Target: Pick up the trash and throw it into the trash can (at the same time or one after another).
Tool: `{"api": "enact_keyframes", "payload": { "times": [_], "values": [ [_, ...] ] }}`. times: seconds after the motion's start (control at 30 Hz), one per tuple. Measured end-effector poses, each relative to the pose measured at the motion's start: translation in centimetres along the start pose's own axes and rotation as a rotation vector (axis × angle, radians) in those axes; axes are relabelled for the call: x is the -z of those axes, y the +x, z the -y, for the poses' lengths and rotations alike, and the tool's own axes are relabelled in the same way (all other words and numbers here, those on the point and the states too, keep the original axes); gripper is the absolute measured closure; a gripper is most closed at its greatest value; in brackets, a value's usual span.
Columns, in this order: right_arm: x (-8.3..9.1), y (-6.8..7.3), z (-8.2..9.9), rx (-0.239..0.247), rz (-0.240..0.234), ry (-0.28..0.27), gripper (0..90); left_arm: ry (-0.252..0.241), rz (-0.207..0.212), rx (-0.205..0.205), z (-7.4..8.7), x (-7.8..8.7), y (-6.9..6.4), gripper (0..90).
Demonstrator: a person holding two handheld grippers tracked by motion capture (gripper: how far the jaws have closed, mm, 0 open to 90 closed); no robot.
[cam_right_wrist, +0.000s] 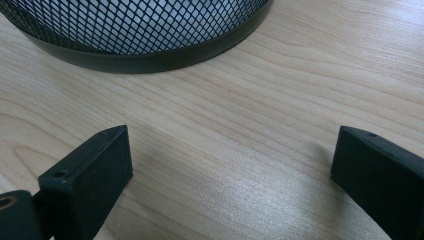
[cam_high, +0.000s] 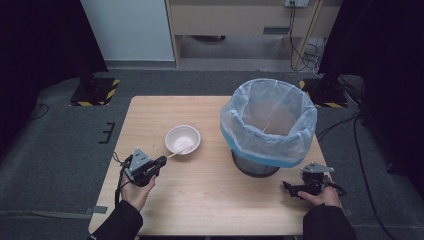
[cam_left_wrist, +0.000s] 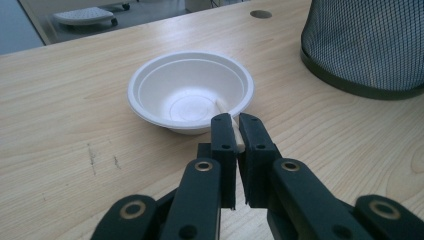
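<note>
Pinching a thin wooden stick (cam_left_wrist: 235, 131) between its jaws, our left gripper (cam_left_wrist: 234, 125) sits low over the tabletop (cam_high: 210, 185), just in front of the white bowl (cam_left_wrist: 190, 90). We see the stick run from the jaws up over the bowl's near rim, its far end resting inside the bowl. In the high view the left gripper (cam_high: 161, 161) lies toward the left front of the tabletop, with the stick (cam_high: 176, 153) slanting from it to the bowl (cam_high: 183, 139), which stands near the middle. Our right gripper (cam_high: 287, 187) rests near the right front edge, well apart from the bowl and the stick; in its own view the right gripper (cam_right_wrist: 230, 165) has its jaws spread wide over bare wood with nothing between them. Just beyond it stands the black mesh bin (cam_right_wrist: 135, 30), lined with a pale blue bag (cam_high: 270, 122) folded over the rim, and the bin is just to the right of the bowl.
</note>
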State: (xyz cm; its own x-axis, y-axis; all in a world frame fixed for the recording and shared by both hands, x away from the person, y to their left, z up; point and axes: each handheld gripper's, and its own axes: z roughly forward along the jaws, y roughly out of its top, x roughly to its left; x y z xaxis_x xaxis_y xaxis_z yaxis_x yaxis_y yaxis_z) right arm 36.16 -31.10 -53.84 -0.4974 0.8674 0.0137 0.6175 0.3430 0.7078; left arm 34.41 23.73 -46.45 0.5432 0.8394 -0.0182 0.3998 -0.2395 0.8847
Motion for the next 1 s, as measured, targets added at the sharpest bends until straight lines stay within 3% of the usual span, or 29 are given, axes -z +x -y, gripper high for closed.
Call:
{"api": "enact_keyframes", "payload": {
  "times": [0.3, 1.0],
  "values": [
    [0.0, 0.0, 0.0, 0.000, 0.000, 0.000, 3.3, -0.054, 0.000, 0.006, -0.6, 0.6, 0.3, 85.8],
    [0.0, 0.0, 0.0, 0.000, -0.001, 0.000, 3.3, -0.273, 0.002, 0.021, -4.1, 3.9, 1.0, 85.8]
  ]
}}
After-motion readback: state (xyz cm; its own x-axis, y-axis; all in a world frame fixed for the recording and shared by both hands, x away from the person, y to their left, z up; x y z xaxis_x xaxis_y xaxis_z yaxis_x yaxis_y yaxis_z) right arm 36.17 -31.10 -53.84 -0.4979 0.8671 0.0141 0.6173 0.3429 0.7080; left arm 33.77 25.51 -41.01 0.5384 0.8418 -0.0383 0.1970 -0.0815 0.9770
